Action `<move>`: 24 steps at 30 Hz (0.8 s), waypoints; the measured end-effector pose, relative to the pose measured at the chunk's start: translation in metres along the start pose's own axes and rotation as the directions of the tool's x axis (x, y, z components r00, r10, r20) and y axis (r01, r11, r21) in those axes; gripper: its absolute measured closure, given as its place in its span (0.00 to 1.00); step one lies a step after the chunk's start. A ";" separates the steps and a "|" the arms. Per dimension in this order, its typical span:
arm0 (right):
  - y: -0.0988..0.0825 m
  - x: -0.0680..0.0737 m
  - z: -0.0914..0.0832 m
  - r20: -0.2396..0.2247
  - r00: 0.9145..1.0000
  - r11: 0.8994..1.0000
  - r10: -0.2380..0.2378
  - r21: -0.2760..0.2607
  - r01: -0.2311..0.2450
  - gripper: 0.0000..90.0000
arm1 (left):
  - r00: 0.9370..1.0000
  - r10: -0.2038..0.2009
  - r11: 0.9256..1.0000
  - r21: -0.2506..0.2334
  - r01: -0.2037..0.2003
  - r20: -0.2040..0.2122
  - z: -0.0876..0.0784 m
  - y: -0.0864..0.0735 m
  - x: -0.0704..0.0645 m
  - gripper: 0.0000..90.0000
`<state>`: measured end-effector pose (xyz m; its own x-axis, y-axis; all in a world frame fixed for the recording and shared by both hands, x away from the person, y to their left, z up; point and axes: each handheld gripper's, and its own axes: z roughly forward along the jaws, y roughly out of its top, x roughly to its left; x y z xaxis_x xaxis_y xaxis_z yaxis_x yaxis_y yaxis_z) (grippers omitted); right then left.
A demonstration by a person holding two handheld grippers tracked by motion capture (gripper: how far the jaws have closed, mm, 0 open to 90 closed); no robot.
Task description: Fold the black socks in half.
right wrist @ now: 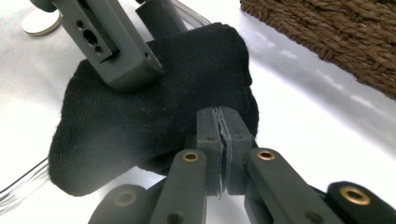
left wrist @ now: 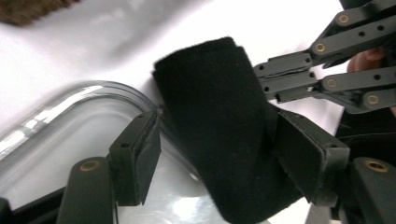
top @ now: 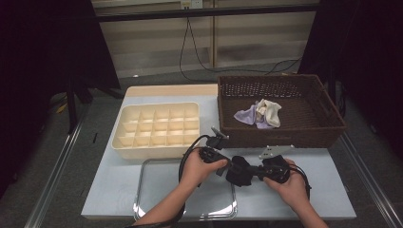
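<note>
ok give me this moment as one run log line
left gripper: open, jaws around black sock | right gripper: shut on black sock | sock between both hands, over metal tray edge | basket behind

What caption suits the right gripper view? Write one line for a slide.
Right gripper pinches the edge of a black sock above the white table, the left gripper's jaws straddling it, wicker basket behind.

Black two-jaw left gripper (top: 223, 167), right gripper (top: 251, 172); brass pivot screws, trailing black cables.
</note>
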<state>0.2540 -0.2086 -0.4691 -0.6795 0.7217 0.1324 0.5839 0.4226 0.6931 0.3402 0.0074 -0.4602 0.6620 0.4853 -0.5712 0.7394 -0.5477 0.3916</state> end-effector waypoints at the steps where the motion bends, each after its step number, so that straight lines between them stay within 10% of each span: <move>1: 0.000 0.000 0.000 0.000 1.000 1.000 -0.003 -0.004 0.003 0.98 | 1.000 -0.017 1.000 -0.002 0.017 0.014 0.000 0.000 0.000 0.35; 15: 0.000 0.002 0.003 -0.004 1.000 1.000 -0.008 0.000 0.008 0.99 | 0.998 -0.022 1.000 0.012 0.021 0.065 0.003 0.001 0.004 0.58; 24: 0.000 0.002 0.000 -0.003 1.000 1.000 0.011 -0.028 -0.011 0.92 | 1.000 0.008 1.000 0.023 -0.008 0.014 -0.005 0.008 -0.011 0.79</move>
<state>0.2526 -0.2070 -0.4687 -0.6741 0.7248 0.1421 0.5791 0.3993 0.7108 0.3397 0.0008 -0.4474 0.6661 0.4710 -0.5783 0.7308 -0.5671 0.3798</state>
